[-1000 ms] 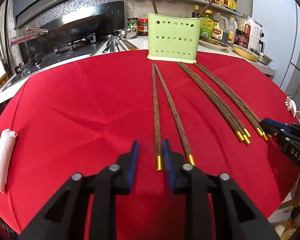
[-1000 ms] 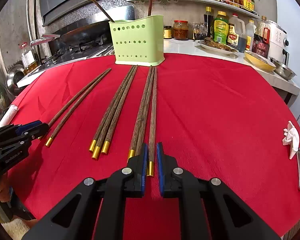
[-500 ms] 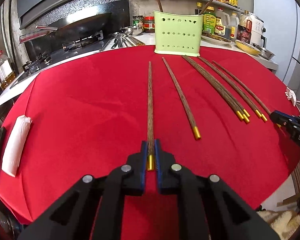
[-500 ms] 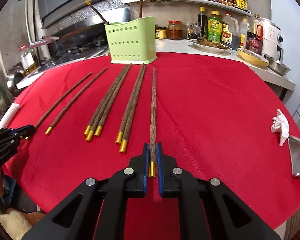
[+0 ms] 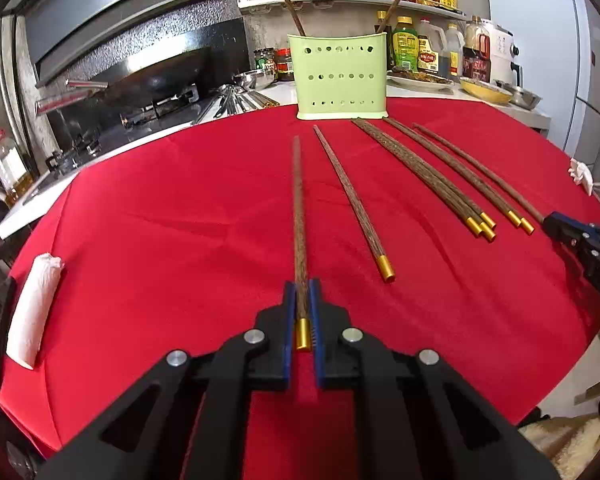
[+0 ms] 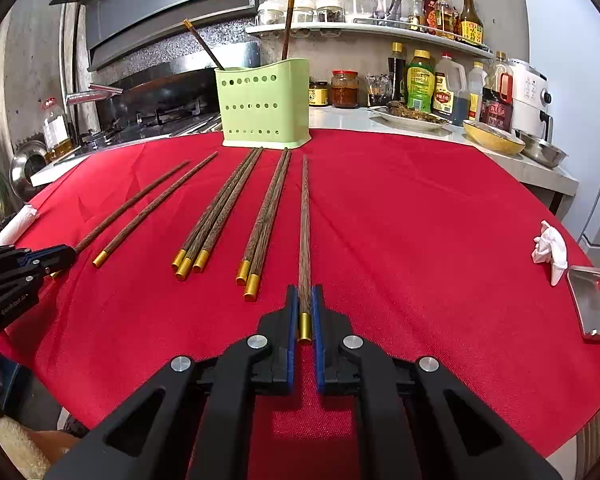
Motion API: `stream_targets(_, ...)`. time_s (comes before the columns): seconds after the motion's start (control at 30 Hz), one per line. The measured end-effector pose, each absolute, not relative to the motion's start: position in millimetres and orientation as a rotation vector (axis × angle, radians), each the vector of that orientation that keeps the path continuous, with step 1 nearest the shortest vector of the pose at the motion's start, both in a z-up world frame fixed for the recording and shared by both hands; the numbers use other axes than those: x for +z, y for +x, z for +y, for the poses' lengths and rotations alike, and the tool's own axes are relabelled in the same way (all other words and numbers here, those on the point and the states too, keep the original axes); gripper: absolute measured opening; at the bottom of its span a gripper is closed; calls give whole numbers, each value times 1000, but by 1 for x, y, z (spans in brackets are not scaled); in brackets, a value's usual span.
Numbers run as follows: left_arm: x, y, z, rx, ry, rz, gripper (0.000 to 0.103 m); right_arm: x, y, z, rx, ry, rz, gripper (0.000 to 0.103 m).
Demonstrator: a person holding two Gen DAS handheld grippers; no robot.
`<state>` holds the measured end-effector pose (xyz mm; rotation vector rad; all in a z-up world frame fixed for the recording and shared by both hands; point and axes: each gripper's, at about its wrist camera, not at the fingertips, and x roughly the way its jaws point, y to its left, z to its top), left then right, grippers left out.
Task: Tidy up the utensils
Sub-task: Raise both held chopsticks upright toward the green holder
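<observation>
Between the blue-lined fingers of the left gripper point(image 5: 301, 320), low in the centre of the left wrist frame, sits the gold-capped end of a dark wooden chopstick point(image 5: 299, 208), pinched tight, its shaft running straight up the frame toward the pale green perforated utensil holder point(image 5: 342, 76). The right gripper point(image 6: 305, 320) likewise clamps the gold cap of a second dark wooden chopstick point(image 6: 305, 232), which also points at the holder.

Just right of the left gripper's stick lies a single loose chopstick point(image 5: 354, 200); further right lie a bundle of three chopsticks point(image 5: 424, 172) and a pair of chopsticks point(image 5: 460, 172), caps toward the camera. Whether either gripped stick's far tip touches the red cloth-covered worktop point(image 5: 160, 220) cannot be told.

Two more chopsticks stand in the holder, their lower ends hidden. A rolled white towel point(image 5: 34, 312) lies near the cloth's left edge, a crumpled white tissue point(image 6: 550, 248) and a metal spatula point(image 6: 590, 304), cut off by the frame, near the right. Bare red cloth stretches on both sides of the sticks.
</observation>
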<state>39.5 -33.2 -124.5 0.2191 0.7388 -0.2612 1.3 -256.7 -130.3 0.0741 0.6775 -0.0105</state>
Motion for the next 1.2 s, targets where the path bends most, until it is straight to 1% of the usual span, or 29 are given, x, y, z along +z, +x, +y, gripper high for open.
stream_targets(0.17, -103, 33, -23, -261, 185, 683, 7, -107, -8, -265, -19, 81, 629, 7)
stream_targets(0.6, 10, 22, 4, -322, 67, 388, 7, -3, -23, -273, -15, 62, 384, 7)
stream_targets(0.77, 40, 16, 5, -337, 63, 309, 7, 29, -24, -273, -2, 51, 327, 7)
stream_targets(0.93, 55, 17, 7, -352, 60, 286, 7, 55, -20, -276, 5, 41, 305, 7)
stream_targets(1.1, 47, 37, 5, -354, 59, 352, 7, 62, -8, -278, -3, 35, 314, 7)
stream_targets(1.2, 47, 43, 4, -364, 71, 361, 7, 64, 3, -280, -9, 33, 320, 7)
